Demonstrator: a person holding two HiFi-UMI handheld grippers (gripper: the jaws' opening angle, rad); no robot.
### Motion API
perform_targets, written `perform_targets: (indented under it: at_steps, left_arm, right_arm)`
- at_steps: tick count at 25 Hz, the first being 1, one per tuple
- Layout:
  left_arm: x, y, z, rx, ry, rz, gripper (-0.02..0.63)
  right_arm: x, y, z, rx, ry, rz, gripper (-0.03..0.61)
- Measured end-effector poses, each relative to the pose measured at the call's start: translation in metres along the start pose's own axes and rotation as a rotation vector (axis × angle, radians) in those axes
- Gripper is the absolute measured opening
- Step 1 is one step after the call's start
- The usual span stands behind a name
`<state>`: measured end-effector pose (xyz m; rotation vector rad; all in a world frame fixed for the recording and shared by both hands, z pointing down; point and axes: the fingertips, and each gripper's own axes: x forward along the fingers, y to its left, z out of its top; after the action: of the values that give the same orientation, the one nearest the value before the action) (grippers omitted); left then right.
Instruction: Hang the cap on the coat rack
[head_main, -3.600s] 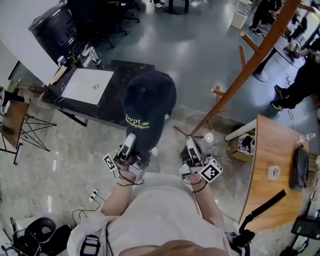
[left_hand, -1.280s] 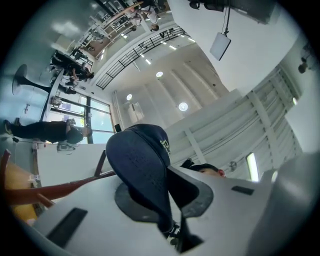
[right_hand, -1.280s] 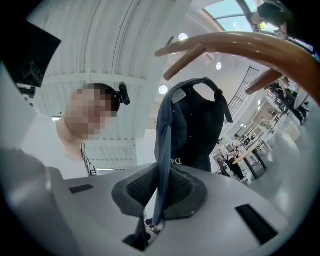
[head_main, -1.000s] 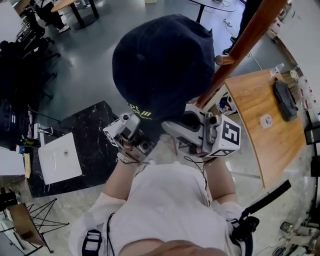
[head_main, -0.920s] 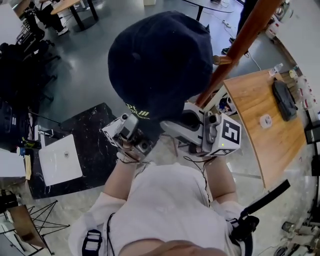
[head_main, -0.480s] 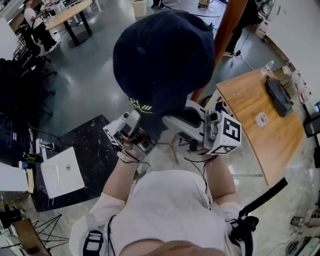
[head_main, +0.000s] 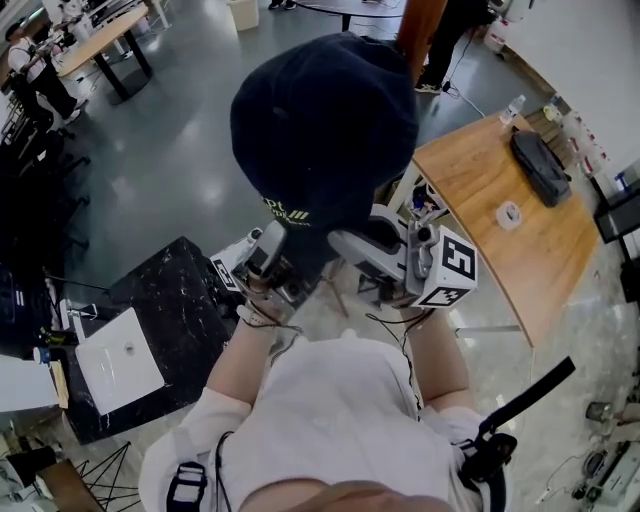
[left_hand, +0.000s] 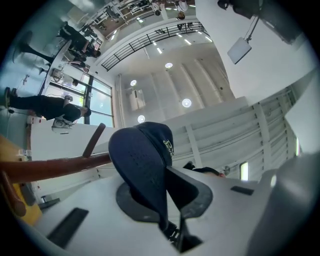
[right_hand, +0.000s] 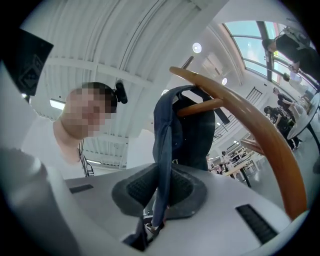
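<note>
A dark navy cap with yellow-green print is held up high between both grippers. My left gripper is shut on its brim, which stands edge-on between the pads. At the cap's other side, my right gripper is shut on the fabric edge and strap. The coat rack's brown wooden pole shows just above and behind the cap. In the right gripper view the curved pole passes close by, and a peg crosses the cap's hollow inside; whether they touch I cannot tell.
A wooden table stands at the right with a black pouch and a tape roll. A black marble table with a white board lies at lower left. People and desks are farther off.
Both grippers have carried the cap toward the rack pole. The pole, earlier slanting down the cap's right side, now shows only above and behind the cap. Both grips are unchanged.
</note>
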<state>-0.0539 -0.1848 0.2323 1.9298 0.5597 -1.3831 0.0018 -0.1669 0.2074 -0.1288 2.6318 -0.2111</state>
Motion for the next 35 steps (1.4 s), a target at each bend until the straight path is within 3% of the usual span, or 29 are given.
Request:
perform_targets:
  at_steps: [16, 28, 35]
  left_arm:
    - [-0.057, 0.028, 0.0, -0.061, -0.127, 0.112, 0.043]
    - [-0.077, 0.042, -0.008, -0.052, -0.142, 0.119, 0.062]
    - [-0.091, 0.057, -0.013, -0.032, -0.131, 0.19, 0.122]
  right_arm:
    - [-0.026, -0.031, -0.05, 0.156, -0.015, -0.096, 0.046]
    - [-0.041, -0.038, -0.064, 0.187, -0.048, -0.109, 0.048]
    - [-0.051, -0.044, -0.07, 0.218, -0.084, -0.111, 0.048]
